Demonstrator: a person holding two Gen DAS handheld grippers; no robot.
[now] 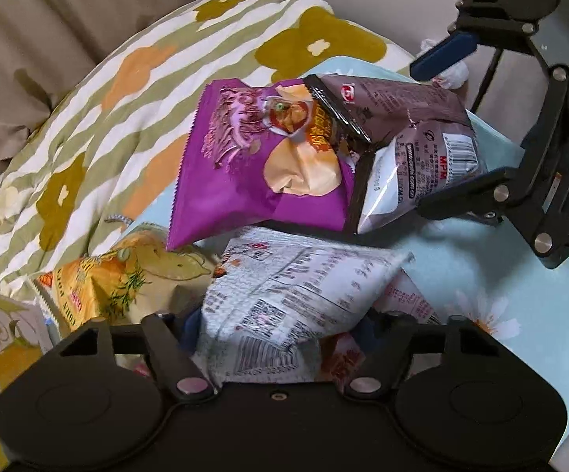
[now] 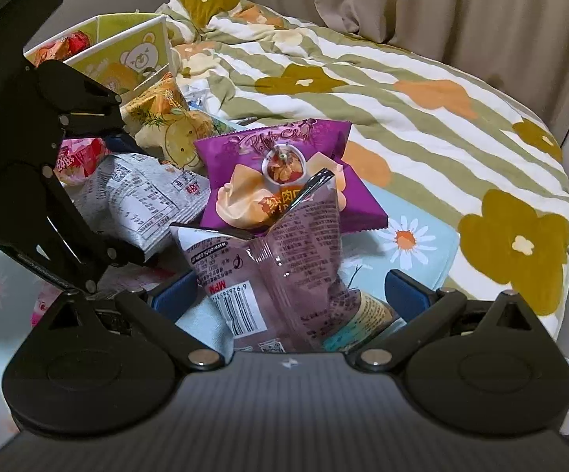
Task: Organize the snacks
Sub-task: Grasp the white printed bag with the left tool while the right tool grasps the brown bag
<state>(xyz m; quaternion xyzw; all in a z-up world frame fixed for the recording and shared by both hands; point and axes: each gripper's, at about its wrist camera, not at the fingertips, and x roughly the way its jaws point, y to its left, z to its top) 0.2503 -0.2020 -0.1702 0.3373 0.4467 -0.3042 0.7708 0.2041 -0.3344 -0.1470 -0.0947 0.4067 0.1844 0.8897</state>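
A pile of snack bags lies on the bed. My left gripper (image 1: 280,326) has its jaws wide around a white printed bag (image 1: 296,291), which fills the gap; it also shows in the right wrist view (image 2: 139,196). My right gripper (image 2: 288,291) is open, its blue pads (image 2: 404,289) on either side of a brown bag (image 2: 284,259), not pressing it. The brown bag (image 1: 410,133) leans on a purple chip bag (image 1: 253,165), also seen in the right wrist view (image 2: 284,169). A yellow bag (image 1: 127,275) lies to the left of them. The right gripper (image 1: 441,118) appears at the right of the left wrist view.
A white and green bear-print box (image 2: 127,55) holding red snacks stands at the far left. A flowered striped duvet (image 2: 402,118) covers the bed beyond the pile. A light blue daisy sheet (image 1: 500,295) lies underneath. Beige curtains (image 2: 441,0) hang behind.
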